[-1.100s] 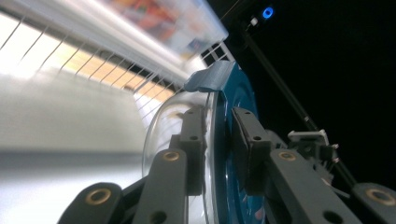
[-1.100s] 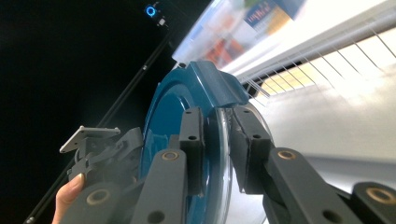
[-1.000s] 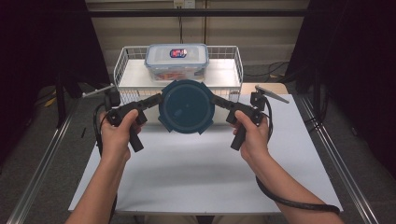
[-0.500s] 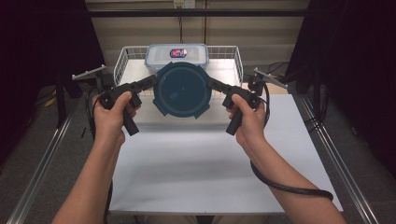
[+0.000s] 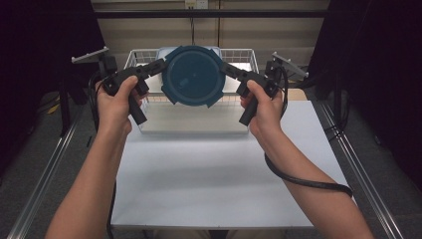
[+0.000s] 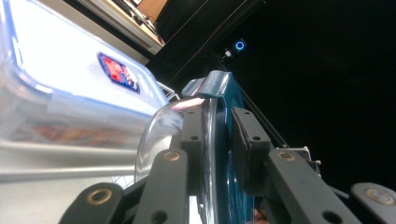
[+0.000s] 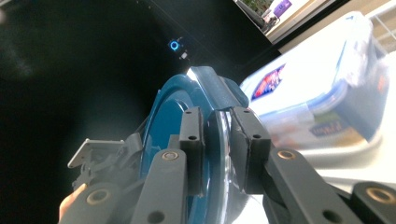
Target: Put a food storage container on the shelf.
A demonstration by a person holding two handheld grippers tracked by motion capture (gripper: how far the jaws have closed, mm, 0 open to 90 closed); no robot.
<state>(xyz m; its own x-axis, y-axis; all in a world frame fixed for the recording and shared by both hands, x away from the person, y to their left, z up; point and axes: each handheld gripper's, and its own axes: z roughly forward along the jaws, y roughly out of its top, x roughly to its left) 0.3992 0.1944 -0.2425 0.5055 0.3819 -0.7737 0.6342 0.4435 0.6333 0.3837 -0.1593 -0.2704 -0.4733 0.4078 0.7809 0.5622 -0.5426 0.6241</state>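
Both grippers carrying the round lid over the rack.

My left gripper and right gripper each pinch an opposite rim of the lid, keeping it level above the basket; it probably belongs to the box beneath, though that's blurred.

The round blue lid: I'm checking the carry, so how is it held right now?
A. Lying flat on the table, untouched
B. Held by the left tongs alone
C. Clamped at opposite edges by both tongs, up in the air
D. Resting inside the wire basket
C: in the high view the left tongs and right tongs each pinch an opposite edge of the round blue lid, raised in front of the wire basket.
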